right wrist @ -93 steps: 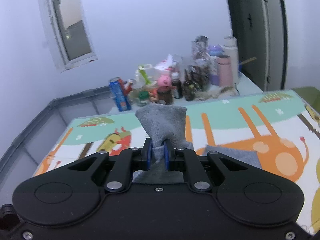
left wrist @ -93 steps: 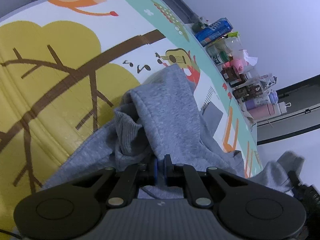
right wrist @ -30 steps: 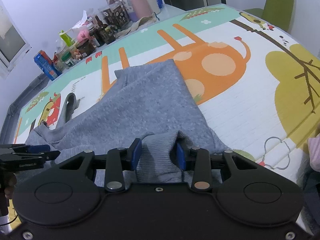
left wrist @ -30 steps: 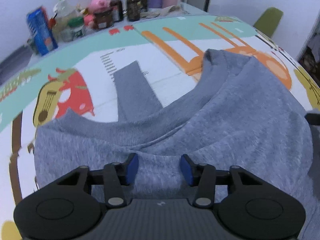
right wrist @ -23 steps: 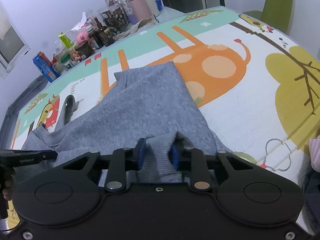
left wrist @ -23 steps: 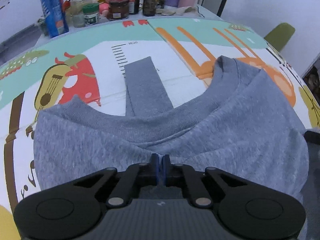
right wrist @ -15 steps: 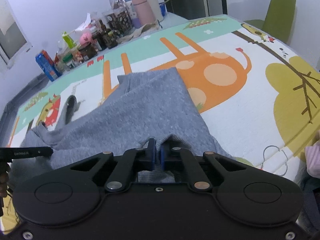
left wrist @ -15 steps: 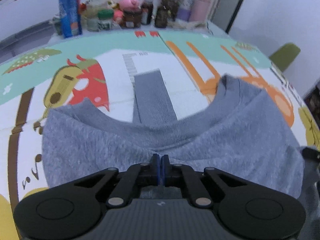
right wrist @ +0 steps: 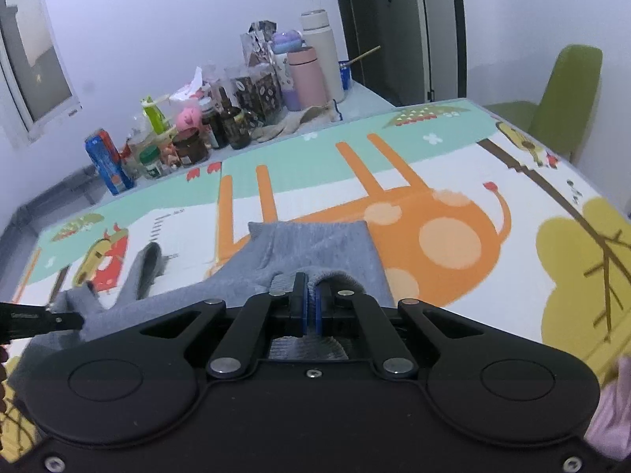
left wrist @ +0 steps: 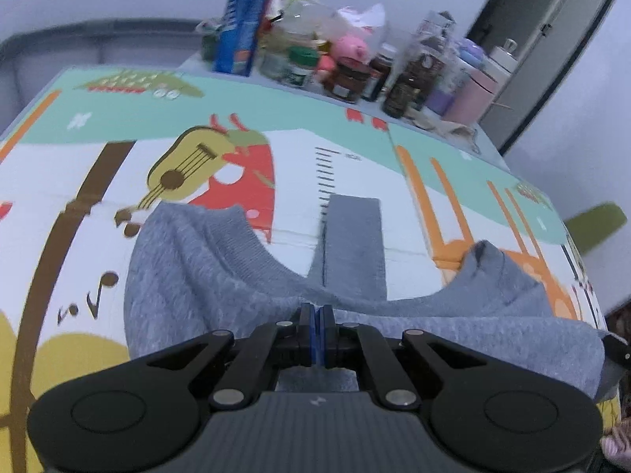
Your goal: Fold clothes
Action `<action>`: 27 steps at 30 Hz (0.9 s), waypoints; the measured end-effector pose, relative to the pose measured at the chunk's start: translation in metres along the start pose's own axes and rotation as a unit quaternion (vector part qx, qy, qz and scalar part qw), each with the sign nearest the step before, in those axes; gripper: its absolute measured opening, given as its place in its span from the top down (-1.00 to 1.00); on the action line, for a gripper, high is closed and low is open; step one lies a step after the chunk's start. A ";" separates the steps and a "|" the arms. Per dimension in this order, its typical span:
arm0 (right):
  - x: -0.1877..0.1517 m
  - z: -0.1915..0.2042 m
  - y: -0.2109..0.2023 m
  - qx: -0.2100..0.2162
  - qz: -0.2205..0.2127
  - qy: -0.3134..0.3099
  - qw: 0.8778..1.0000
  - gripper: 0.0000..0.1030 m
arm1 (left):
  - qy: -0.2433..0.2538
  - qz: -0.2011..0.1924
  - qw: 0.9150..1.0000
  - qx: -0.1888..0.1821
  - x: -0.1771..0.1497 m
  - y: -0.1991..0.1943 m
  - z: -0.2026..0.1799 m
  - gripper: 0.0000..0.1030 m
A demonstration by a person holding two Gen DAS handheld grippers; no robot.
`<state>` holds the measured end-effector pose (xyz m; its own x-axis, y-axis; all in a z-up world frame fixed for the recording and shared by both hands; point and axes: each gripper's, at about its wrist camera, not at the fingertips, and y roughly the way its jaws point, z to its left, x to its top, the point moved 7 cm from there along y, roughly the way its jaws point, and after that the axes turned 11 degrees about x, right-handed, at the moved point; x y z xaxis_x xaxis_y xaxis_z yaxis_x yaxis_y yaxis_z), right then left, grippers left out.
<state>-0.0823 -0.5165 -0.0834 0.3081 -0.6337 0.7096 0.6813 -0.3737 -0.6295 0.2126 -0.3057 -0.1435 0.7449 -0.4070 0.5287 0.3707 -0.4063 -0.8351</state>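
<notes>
Where the left wrist view looks along the left tongs (left wrist: 316,321), the blue pads are pressed together on a fold of the grey sweater (left wrist: 189,260), pinching it at the near edge, with the tool held low and aimed across the tabletop (left wrist: 47,181) toward the far wall. The sweater spreads left and right from that grip over the printed mat (left wrist: 276,110), its ribbed edge sagging in a curve, and a flat grey sleeve (left wrist: 353,244) lies straight ahead on the mat, pointing away. Bottles and jars (left wrist: 355,75) crowd the far edge, a blue can (left wrist: 240,27) among them. From the right wrist view, the right tongs (right wrist: 310,311) are likewise clamped on a ribbed bunch of the sweater (right wrist: 315,248), the tool level and pointing toward the far corner. The cloth runs leftward from there to the left tongs (right wrist: 75,317), whose black tip enters at the left edge, gripping the fabric. A green chair (right wrist: 568,90) stands beyond the tabletop (right wrist: 363,94) at right, and pink cloth (right wrist: 615,414) shows at the lower right corner.
</notes>
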 end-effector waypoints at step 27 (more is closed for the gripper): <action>-0.006 0.012 0.024 0.022 0.042 0.016 0.999 0.87 | 0.013 -0.049 0.999 -0.004 -0.029 -0.058 -0.001 0.50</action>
<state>-0.0602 -0.5139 -0.0988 0.3450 -0.6828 0.6440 0.6825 -0.2885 -0.6715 0.1691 -0.2716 -0.1103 0.6909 -0.3855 0.6116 0.4371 -0.4511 -0.7781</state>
